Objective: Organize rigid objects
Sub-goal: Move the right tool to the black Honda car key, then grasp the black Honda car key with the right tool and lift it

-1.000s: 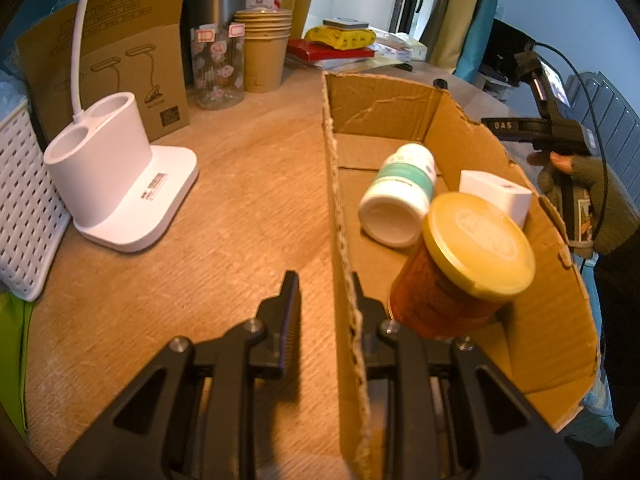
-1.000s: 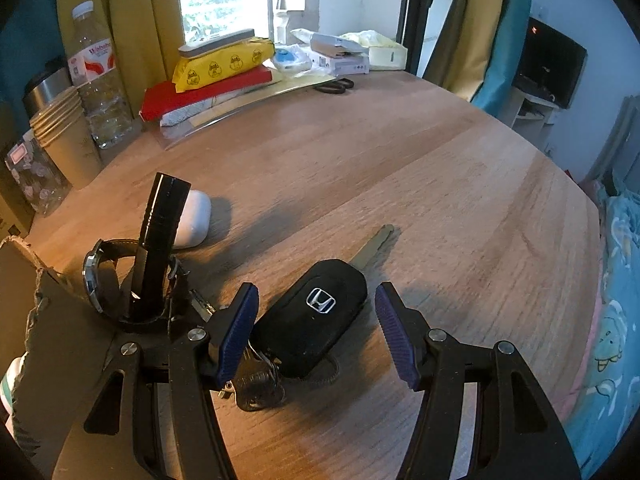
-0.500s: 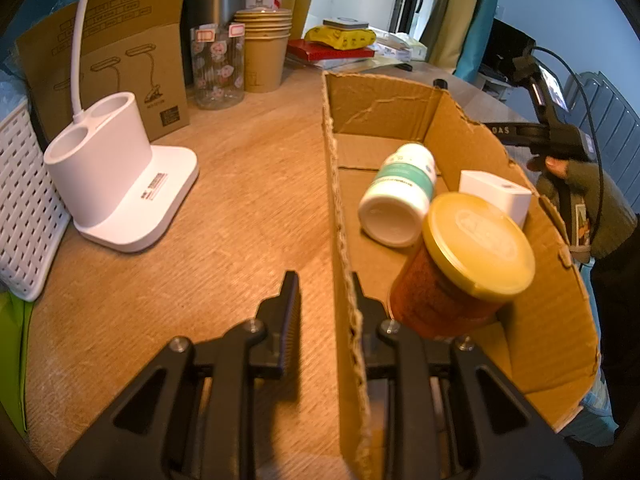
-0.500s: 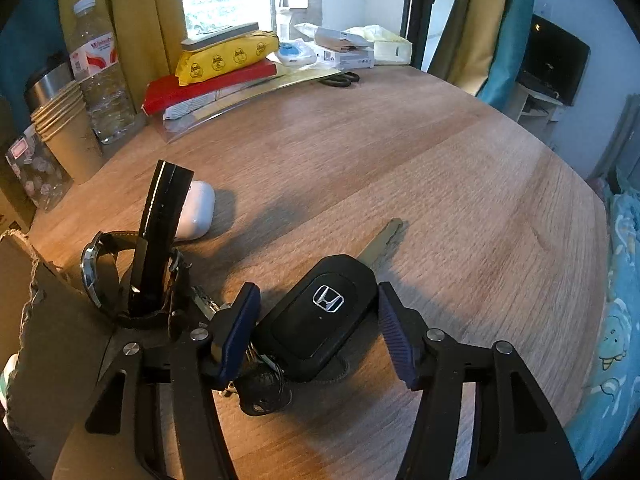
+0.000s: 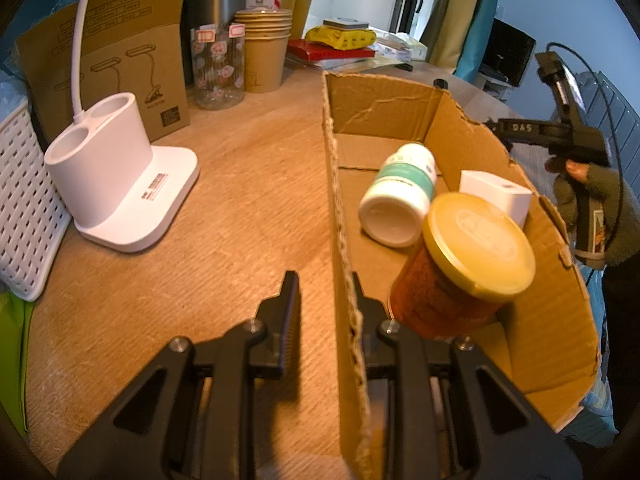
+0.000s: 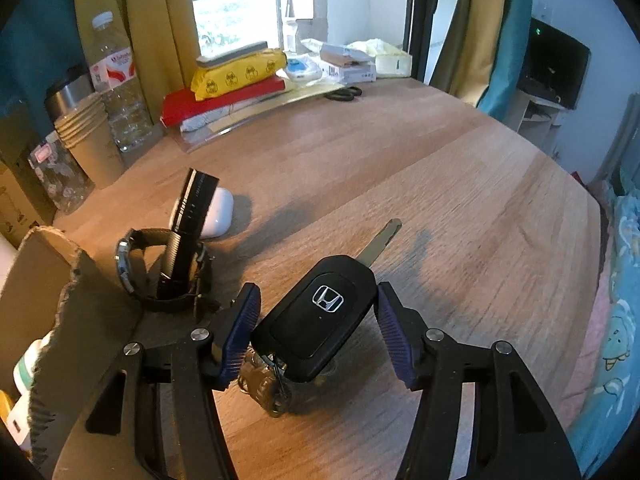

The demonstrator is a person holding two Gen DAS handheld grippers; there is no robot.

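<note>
My left gripper (image 5: 326,300) is shut on the near side wall of a torn cardboard box (image 5: 472,148), one finger outside and one inside. In the box lie an orange jar with a yellow lid (image 5: 476,240), a white bottle with a green label (image 5: 400,196) and a white cube (image 5: 496,196). My right gripper (image 6: 317,292) is shut on a black car key (image 6: 320,316), its blue pads against the fob's sides. The blade is raised off the table and a key ring (image 6: 264,384) dangles below. Left of it a black cylinder (image 6: 192,216) stands inside a wristwatch (image 6: 132,264), with a white earbud case (image 6: 218,216) behind.
A white lamp base (image 5: 116,184) and a white basket (image 5: 24,200) stand left of the box. Paper cups (image 5: 266,52), a patterned glass (image 5: 218,68), a water bottle (image 6: 116,80), stacked packets (image 6: 228,88) and scissors (image 6: 344,94) line the far edge. A gloved hand (image 5: 600,200) holds the right gripper.
The right gripper's pads closed in on the car key and took hold of it; the key now sits tilted and raised between them. The left gripper and the box stayed put.
</note>
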